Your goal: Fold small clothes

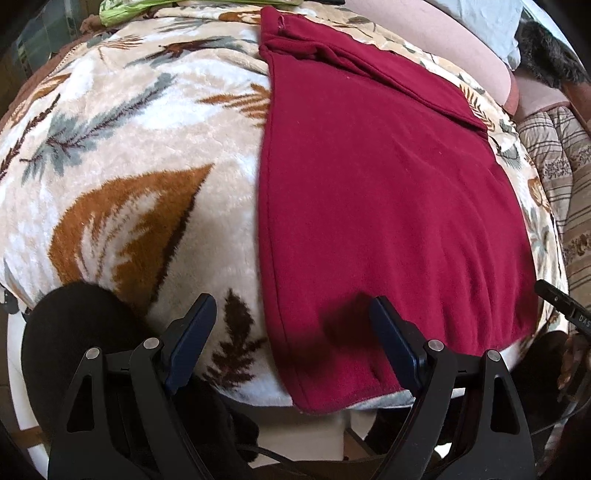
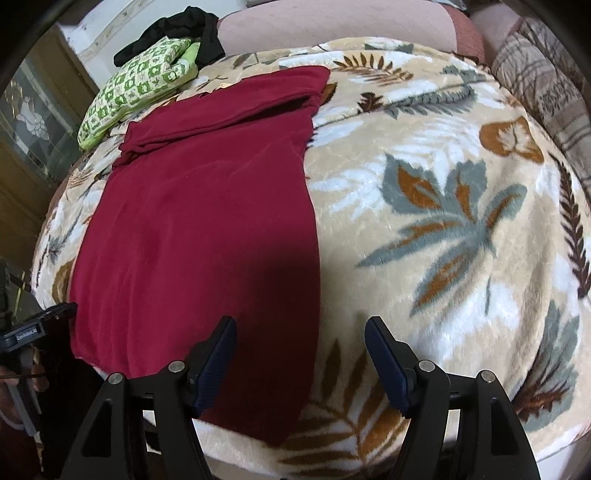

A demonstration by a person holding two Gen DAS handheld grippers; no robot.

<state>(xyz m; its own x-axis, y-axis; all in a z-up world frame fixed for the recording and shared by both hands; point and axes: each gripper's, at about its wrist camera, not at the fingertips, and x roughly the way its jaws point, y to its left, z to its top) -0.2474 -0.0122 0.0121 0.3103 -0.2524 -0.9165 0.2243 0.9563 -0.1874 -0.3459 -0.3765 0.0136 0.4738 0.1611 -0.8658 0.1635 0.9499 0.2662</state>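
Two grippers poised over near hem of red garment [image 1: 388, 192], lying flat lengthwise on leaf-print blanket [image 1: 140, 155], far end already folded over. Left gripper [image 1: 291, 325] jaws wide, straddling left hem corner; right gripper [image 2: 301, 343] jaws wide, empty, straddling right edge. Best practice: pinch both corners evenly, lift together, carry hem toward far end, keep edges aligned.

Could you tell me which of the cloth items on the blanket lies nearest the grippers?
The dark red knit garment; the green patterned cloth and black cloth lie beyond it.

green patterned cushion [image 1: 122, 11] cut off at top edge, black cloth [image 2: 177, 33] partly hidden behind it
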